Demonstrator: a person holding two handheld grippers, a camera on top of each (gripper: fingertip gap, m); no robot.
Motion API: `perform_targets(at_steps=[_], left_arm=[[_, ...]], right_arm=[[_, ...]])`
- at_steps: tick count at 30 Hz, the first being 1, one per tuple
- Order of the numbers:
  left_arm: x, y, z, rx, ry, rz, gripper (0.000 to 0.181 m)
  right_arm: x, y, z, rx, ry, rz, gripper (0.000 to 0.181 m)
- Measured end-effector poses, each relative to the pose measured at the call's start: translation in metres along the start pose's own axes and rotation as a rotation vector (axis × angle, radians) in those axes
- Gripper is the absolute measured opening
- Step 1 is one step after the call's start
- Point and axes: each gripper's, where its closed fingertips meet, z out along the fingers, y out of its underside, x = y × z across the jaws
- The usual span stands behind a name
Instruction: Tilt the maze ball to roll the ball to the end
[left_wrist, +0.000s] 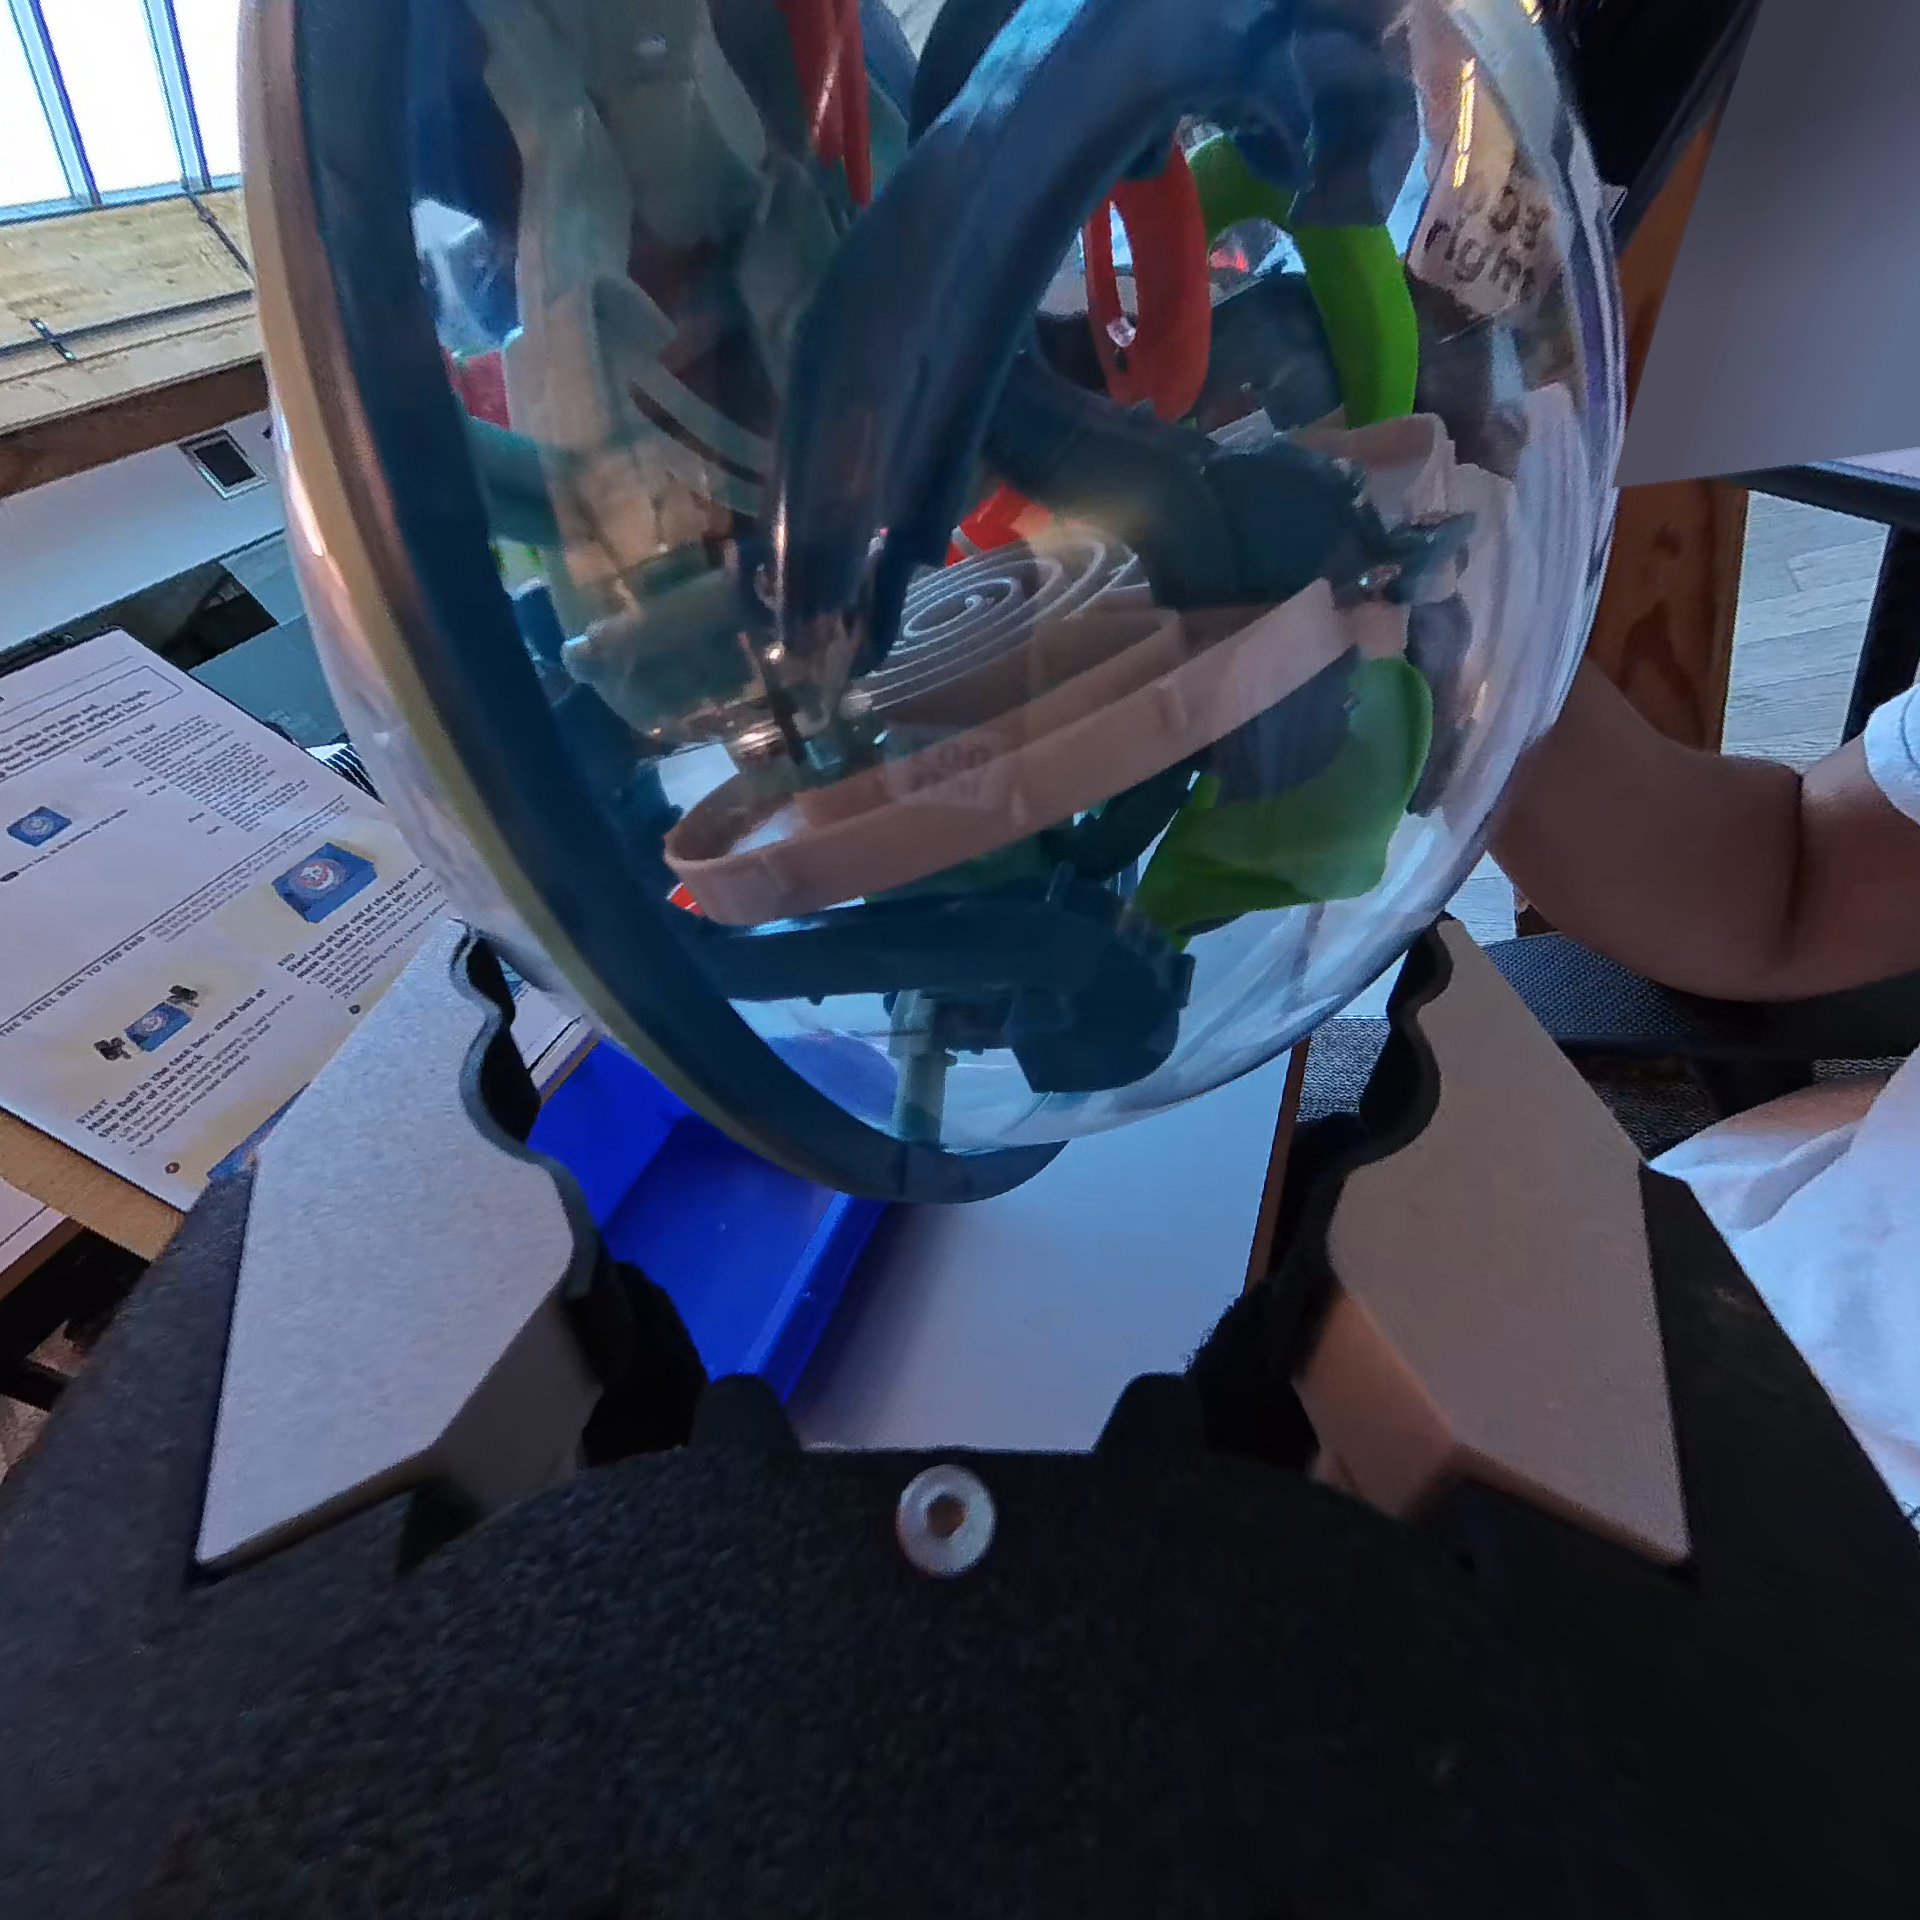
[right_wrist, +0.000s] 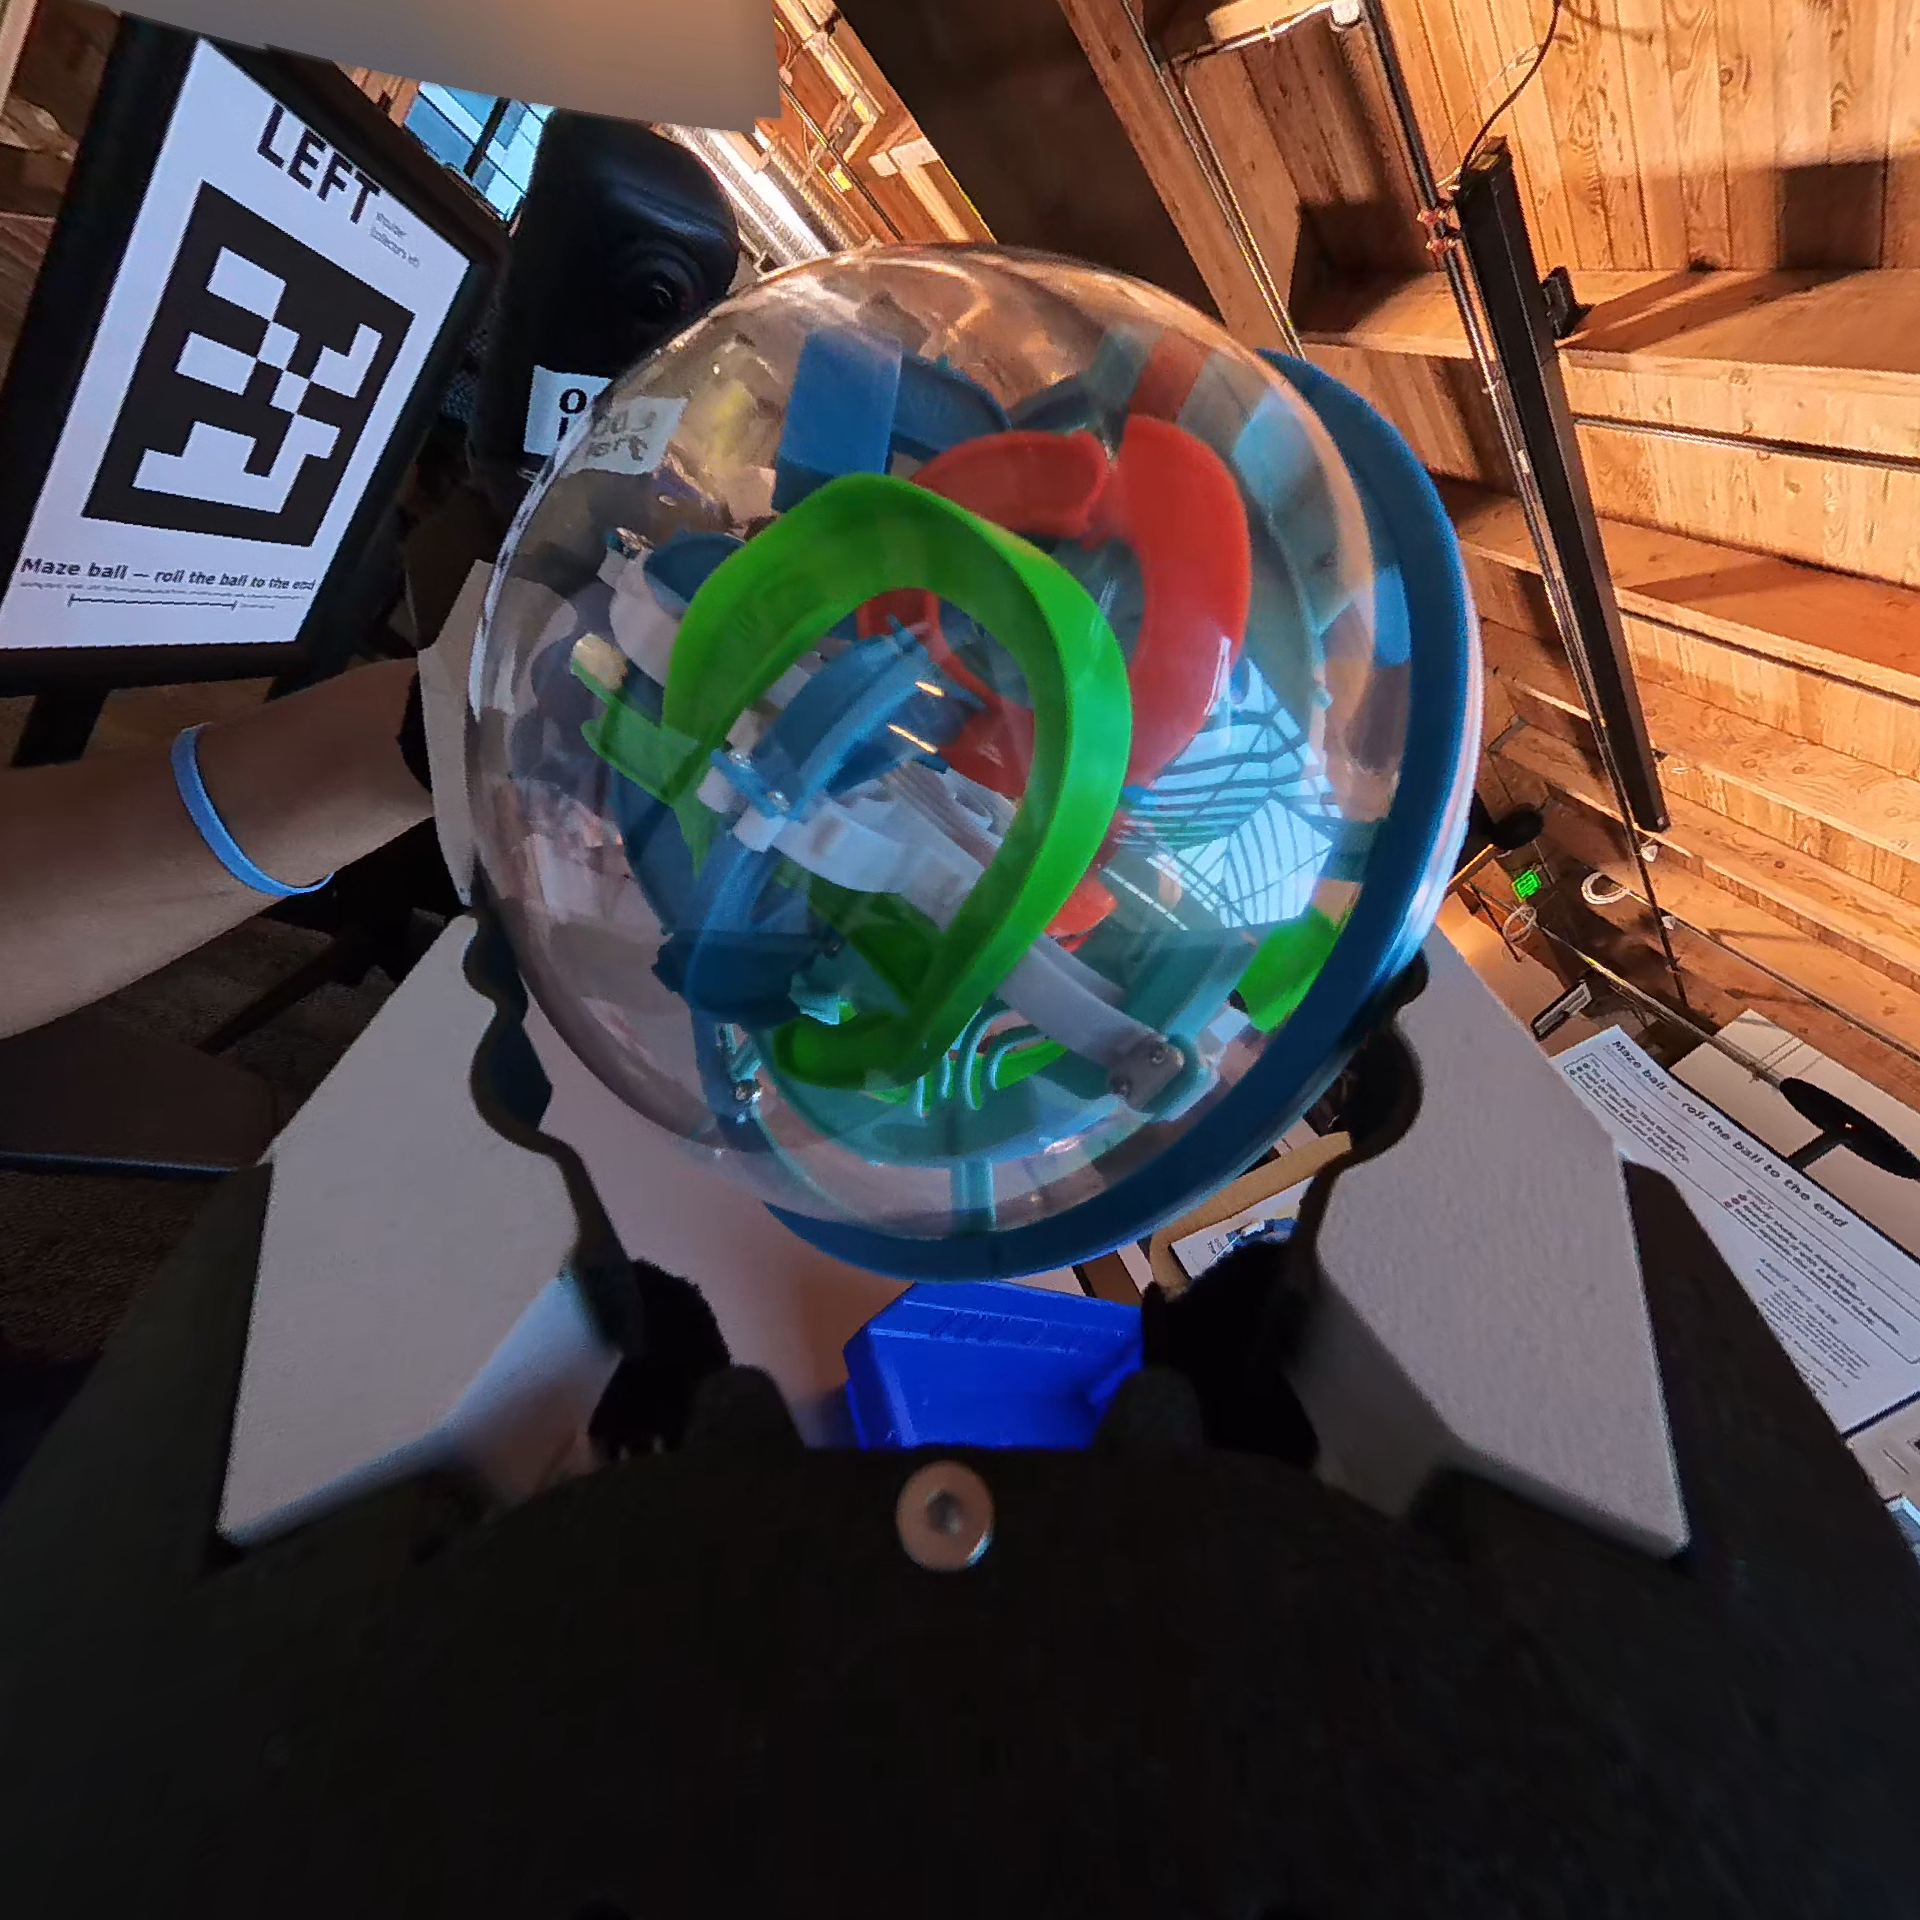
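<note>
The maze ball (left_wrist: 935, 520) is a clear sphere with a dark blue rim band and blue, green, red and beige tracks inside. It fills the left wrist view, tilted, held above the table. My left gripper (left_wrist: 951, 966) is shut on it, fingertips against its lower sides. In the right wrist view the maze ball (right_wrist: 935, 675) sits between the fingers of my right gripper (right_wrist: 945, 956), which is shut on it from the opposite side, with the rim band by the right finger. I cannot pick out the small ball inside for certain.
A blue box (left_wrist: 727, 1247) stands on the white table (left_wrist: 1039, 1330) right under the sphere; it also shows in the right wrist view (right_wrist: 987, 1371). Printed sheets (left_wrist: 177, 883) (right_wrist: 1766, 1195) lie beside it. A person's arms (left_wrist: 1714, 862) (right_wrist: 125, 852) are close on both sides.
</note>
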Motion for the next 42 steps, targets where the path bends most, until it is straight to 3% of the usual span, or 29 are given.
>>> perform_targets(at_steps=[19,24,32,37,42], left_arm=[[0.025,-0.018,-0.003,0.086,0.088,0.065,0.16],[0.026,-0.027,-0.007,0.126,0.002,0.22,0.159],[0.028,-0.034,-0.013,0.035,-0.19,0.458,0.159],[0.028,-0.035,-0.012,0.028,-0.175,0.394,0.159],[0.023,-0.045,-0.012,0.117,-0.119,0.209,0.159]], right_arm=[[-0.019,-0.047,-0.017,0.106,0.039,-0.202,0.155],[-0.024,-0.05,-0.021,0.113,0.053,-0.333,0.154],[-0.031,-0.054,-0.03,0.104,0.084,-0.556,0.155],[-0.025,-0.05,-0.03,0.132,0.053,-0.445,0.154],[-0.01,-0.042,-0.021,0.197,-0.008,-0.136,0.155]])
